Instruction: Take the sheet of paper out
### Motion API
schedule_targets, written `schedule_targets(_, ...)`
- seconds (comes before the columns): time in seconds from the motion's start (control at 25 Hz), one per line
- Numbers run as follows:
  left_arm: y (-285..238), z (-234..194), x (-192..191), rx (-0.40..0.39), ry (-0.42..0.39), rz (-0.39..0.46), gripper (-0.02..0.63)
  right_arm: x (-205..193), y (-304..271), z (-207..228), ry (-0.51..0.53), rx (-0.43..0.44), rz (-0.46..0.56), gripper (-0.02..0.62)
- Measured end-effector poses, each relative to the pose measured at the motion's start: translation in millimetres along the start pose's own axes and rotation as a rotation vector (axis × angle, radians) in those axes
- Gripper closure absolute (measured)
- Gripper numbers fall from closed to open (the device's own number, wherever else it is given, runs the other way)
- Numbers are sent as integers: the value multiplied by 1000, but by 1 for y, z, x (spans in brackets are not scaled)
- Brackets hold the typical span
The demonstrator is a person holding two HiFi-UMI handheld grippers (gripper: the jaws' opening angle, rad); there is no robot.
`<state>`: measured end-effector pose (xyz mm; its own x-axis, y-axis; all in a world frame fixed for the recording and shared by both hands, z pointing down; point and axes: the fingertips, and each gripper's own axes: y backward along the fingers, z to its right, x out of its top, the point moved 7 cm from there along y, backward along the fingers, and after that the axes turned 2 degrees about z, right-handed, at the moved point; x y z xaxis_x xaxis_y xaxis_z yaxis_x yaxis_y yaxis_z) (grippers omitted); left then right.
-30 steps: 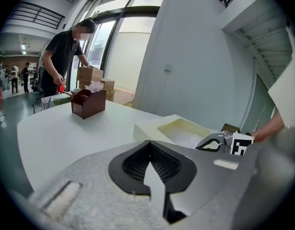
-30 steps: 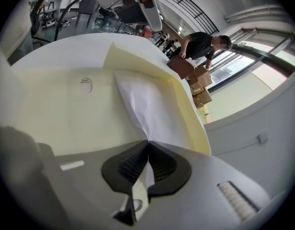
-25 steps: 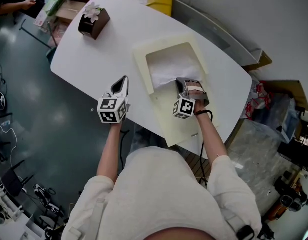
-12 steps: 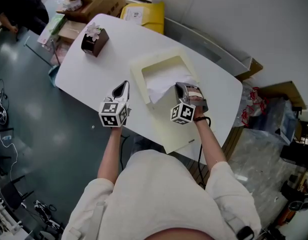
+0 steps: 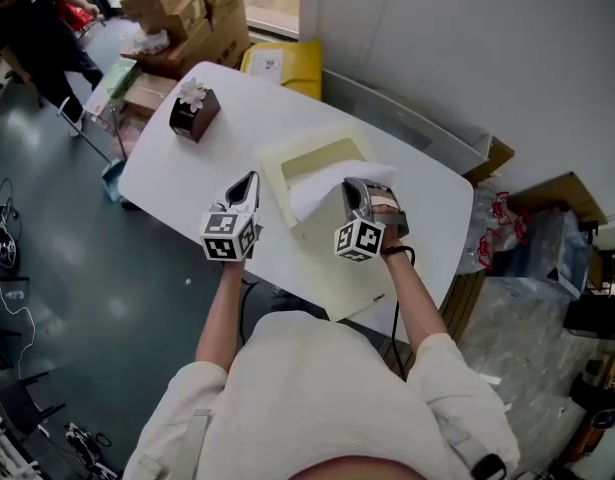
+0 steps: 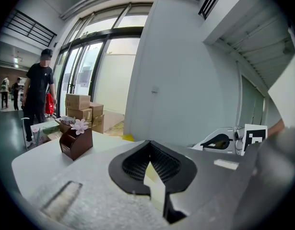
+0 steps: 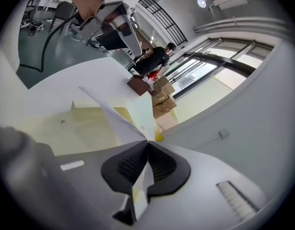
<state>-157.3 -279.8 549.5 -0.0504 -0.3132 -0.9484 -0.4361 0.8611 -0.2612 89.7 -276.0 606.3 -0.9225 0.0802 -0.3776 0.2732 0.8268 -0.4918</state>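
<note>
My right gripper (image 7: 147, 145) was clamped on a corner of the sheet of paper (image 5: 322, 190). The sheet stood partly lifted out of the open far end of the cream envelope (image 5: 337, 268) on the white table (image 5: 177, 168), the rest apparently tucked inside. My left gripper (image 6: 149, 155), jaws together on nothing I could make out, hung just left of the envelope; I judged the pull begun but unfinished, the sheet not yet clear.
</note>
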Motion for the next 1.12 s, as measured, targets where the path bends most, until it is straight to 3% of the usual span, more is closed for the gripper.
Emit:
schedule_targets(0.28, 0, 4, 21, -11, -21, 36, 603, 4, 7, 24, 35, -51, 4, 594)
schedule_targets(0.68, -4, 9, 51, -20, -56, 89, 603, 12, 15, 53, -72, -85, 40, 594)
schedule_targets(0.92, -3, 9, 62, -18, -68, 108, 603, 18, 19, 77, -296, -70, 80, 594)
schedule_targets(1.12, -3, 8, 68, -12, -77, 119, 603, 14, 27, 106, -706, -41, 145, 592)
